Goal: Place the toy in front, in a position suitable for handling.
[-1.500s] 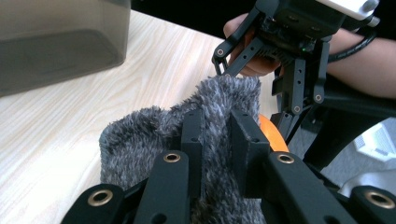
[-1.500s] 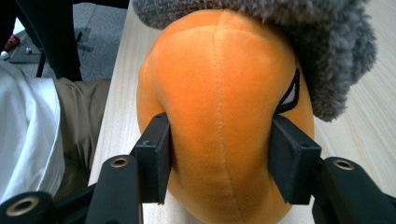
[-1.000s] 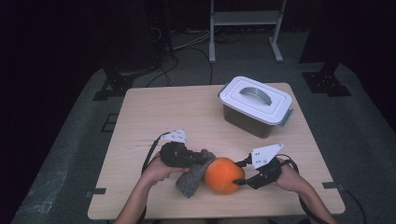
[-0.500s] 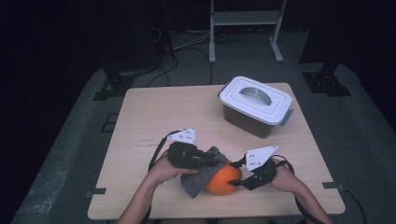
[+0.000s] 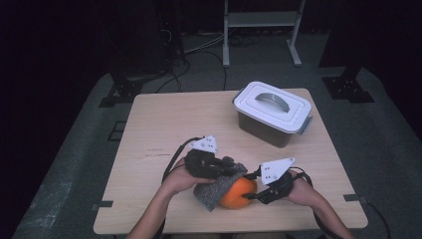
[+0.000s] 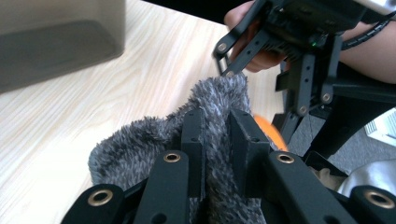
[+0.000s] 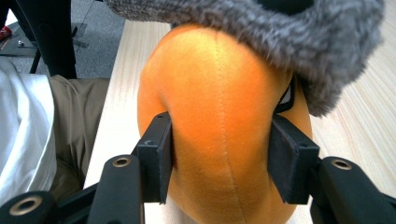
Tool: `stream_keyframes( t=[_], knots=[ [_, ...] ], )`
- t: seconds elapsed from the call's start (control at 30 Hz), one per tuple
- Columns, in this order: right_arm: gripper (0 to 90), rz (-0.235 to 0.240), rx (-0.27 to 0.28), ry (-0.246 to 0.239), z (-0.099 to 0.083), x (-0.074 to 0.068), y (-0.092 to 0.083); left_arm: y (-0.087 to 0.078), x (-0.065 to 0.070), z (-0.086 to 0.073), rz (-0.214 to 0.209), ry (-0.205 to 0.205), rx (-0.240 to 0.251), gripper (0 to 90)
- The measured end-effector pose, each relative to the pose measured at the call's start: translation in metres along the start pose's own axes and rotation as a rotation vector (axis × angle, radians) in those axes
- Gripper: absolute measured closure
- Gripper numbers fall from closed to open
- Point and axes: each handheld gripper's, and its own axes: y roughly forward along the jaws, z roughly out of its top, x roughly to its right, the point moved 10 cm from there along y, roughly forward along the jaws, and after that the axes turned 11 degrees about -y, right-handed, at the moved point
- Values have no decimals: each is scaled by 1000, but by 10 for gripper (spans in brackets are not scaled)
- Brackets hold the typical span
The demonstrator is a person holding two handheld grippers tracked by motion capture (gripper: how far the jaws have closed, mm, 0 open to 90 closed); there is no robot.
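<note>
An orange plush toy [image 5: 239, 193] sits near the table's front edge, partly covered by a fuzzy grey cloth [image 5: 213, 191]. My right gripper [image 5: 255, 195] comes in from the right and is shut on the plush toy [image 7: 219, 135], its pads [image 7: 159, 156] denting both sides. My left gripper [image 5: 234, 170] is shut on the grey cloth [image 6: 205, 126], a fold of it pinched between its fingers [image 6: 194, 140], and holds it over the top of the toy. In the left gripper view the right gripper [image 6: 299, 60] stands just beyond the cloth, with a sliver of orange [image 6: 271, 133] beside it.
A grey box with a white handled lid [image 5: 272, 112] stands at the table's back right. The wooden table [image 5: 164, 129] has free room on its left and middle. Cables and a metal stand [image 5: 259, 30] lie on the floor behind. The person's lap shows at the table's front edge [image 7: 46, 135].
My left gripper has carried the grey cloth to the right and up, from beside the plush toy to over its top. The right gripper has kept its hold.
</note>
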Motion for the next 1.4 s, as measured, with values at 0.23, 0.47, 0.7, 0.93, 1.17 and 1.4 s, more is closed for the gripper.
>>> stream_keyframes(
  t=[0.23, 0.47, 0.7, 0.93, 1.17, 1.4],
  knots=[
    [458, -5, 19, 44, -8, 8, -7, -11, -9, -12, 6, -45, 28, 765],
    [444, -14, 33, 115, -19, 19, -16, -7, -6, -13, -31, -67, 54, 765],
    [292, -13, -18, 217, -18, 18, -22, -2, -11, -7, 7, -103, 54, 765],
    [258, -37, 0, 247, -2, 17, -34, 6, -6, -1, -2, -99, 58, 765],
    [223, -43, -76, 233, 0, 14, -13, 17, 0, 2, 0, -72, 31, 764],
    [489, -53, -16, 200, 6, 21, -8, 3, -7, 1, 12, -87, 66, 765]
  ],
)
